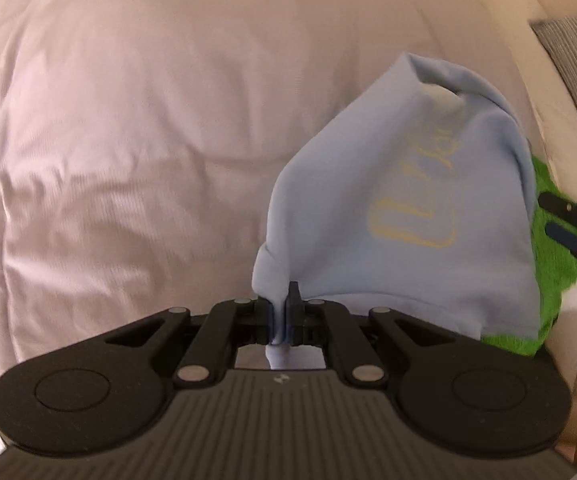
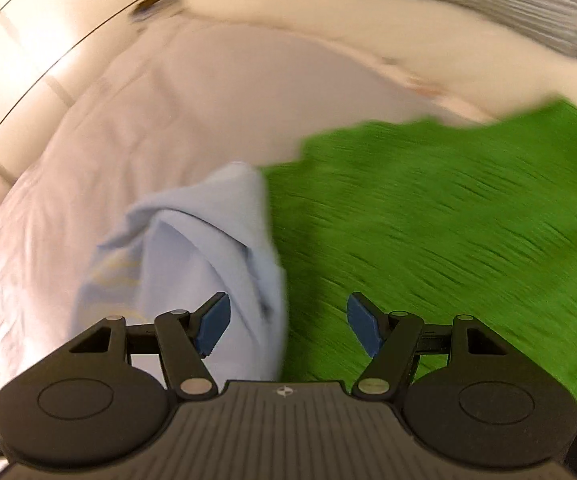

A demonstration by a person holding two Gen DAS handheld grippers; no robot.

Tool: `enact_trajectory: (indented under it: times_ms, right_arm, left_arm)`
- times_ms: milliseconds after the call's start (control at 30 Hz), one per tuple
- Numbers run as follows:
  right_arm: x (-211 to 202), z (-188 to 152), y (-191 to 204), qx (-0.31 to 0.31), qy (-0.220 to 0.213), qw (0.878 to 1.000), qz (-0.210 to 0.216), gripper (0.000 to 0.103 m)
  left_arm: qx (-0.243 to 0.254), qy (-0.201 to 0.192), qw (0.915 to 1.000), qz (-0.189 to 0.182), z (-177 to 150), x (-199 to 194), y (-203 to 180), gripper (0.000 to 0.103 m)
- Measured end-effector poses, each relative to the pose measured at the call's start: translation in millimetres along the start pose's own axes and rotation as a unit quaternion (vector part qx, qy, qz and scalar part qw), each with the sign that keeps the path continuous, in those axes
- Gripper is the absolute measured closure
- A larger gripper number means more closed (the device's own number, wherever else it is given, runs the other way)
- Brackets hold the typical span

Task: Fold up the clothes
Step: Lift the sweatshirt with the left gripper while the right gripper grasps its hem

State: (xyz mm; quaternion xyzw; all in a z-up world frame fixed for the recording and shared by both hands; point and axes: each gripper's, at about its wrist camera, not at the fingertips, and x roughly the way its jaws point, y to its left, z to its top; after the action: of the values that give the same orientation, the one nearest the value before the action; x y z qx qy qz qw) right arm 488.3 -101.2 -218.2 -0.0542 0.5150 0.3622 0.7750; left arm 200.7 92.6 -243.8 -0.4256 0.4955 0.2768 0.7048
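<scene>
You have two garments on the pale pink wrinkled bedspread (image 1: pixel 128 140): one light blue cotton shirt (image 1: pixel 408 200) and one bright green fuzzy knit garment (image 2: pixel 448 220). Your left gripper (image 1: pixel 279 312) is clenched on a bunched corner of the blue shirt, whose cloth rises toward one o'clock from the jaws, draped into a peak. Yellow outlined lettering runs across the shirt; it is too warped to read.

Your right gripper (image 2: pixel 288 326) stands released, its two blue pads (image 2: pixel 212 326) apart with nothing pressed between them; the blue shirt's edge lies under the left pad and the green garment under the right.

The left wrist view alone shows your right gripper (image 1: pixel 568 232) entering at three o'clock, over the green garment. The right wrist view, blurred, alone shows one grey striped pillow (image 2: pixel 488 0) at one o'clock.
</scene>
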Motion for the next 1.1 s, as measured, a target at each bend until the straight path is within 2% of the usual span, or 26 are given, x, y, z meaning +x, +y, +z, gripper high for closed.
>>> enact_trajectory:
  times_ms: [167, 233, 267, 333, 367, 433, 467, 500, 533, 567, 667, 733, 800, 867, 967, 1100]
  right_arm:
    - [35, 31, 36, -0.082, -0.011, 0.997, -0.011, 0.032]
    - [49, 44, 44, -0.096, -0.019, 0.995, -0.016, 0.031]
    - [57, 52, 46, -0.098, -0.022, 0.995, -0.016, 0.027]
    - [74, 56, 50, -0.108, -0.006, 0.994, -0.021, 0.027]
    - [85, 56, 52, -0.115, 0.008, 0.993, -0.025, 0.032]
    - [103, 53, 55, -0.127, 0.035, 0.991, -0.034, 0.054]
    - [108, 49, 57, -0.132, 0.047, 0.989, -0.040, 0.060]
    - [106, 46, 60, -0.138, 0.043, 0.988, -0.045, 0.066]
    - [101, 43, 64, -0.144, 0.036, 0.988, -0.051, 0.078]
    - [92, 40, 66, -0.139, 0.025, 0.989, -0.048, 0.083]
    - [50, 31, 75, -0.111, -0.020, 0.993, -0.026, 0.084]
    - [15, 24, 90, -0.102, -0.053, 0.993, -0.001, 0.085]
    - [-26, 11, 114, -0.100, -0.085, 0.991, 0.035, 0.085]
    - [-61, -8, 143, -0.106, -0.110, 0.986, 0.067, 0.085]
    - [-103, -41, 190, -0.120, -0.139, 0.977, 0.109, 0.085]
    - [-155, -86, 258, -0.143, -0.169, 0.961, 0.168, 0.085]
  left_arm:
    - [-0.016, -0.005, 0.9998, -0.005, 0, 8, 3, 0.100]
    - [-0.023, -0.004, 0.9997, -0.012, 1, 11, 8, 0.100]
    - [-0.027, -0.004, 0.9995, -0.015, 2, 13, 10, 0.100]
    - [-0.031, -0.002, 0.9993, -0.020, 3, 16, 12, 0.100]
    - [-0.031, -0.002, 0.9993, -0.021, 3, 18, 13, 0.100]
    - [-0.033, -0.004, 0.9991, -0.029, 1, 17, 15, 0.100]
    - [-0.032, -0.007, 0.9990, -0.032, 0, 15, 15, 0.100]
    - [-0.032, -0.016, 0.9988, -0.033, -2, 10, 17, 0.100]
    - [-0.032, -0.028, 0.9985, -0.034, -5, 3, 20, 0.100]
    - [-0.033, -0.040, 0.9981, -0.034, -7, -4, 23, 0.100]
    - [-0.052, -0.081, 0.9944, -0.042, -13, -37, 41, 0.100]
    - [-0.051, -0.123, 0.9905, -0.036, -17, -72, 56, 0.100]
    - [-0.044, -0.173, 0.9836, -0.024, -22, -116, 77, 0.100]
    - [-0.040, -0.234, 0.9714, -0.010, -29, -170, 105, 0.100]
    - [-0.046, -0.326, 0.9443, 0.003, -43, -259, 158, 0.100]
    - [-0.027, -0.412, 0.9100, 0.040, -68, -358, 216, 0.100]
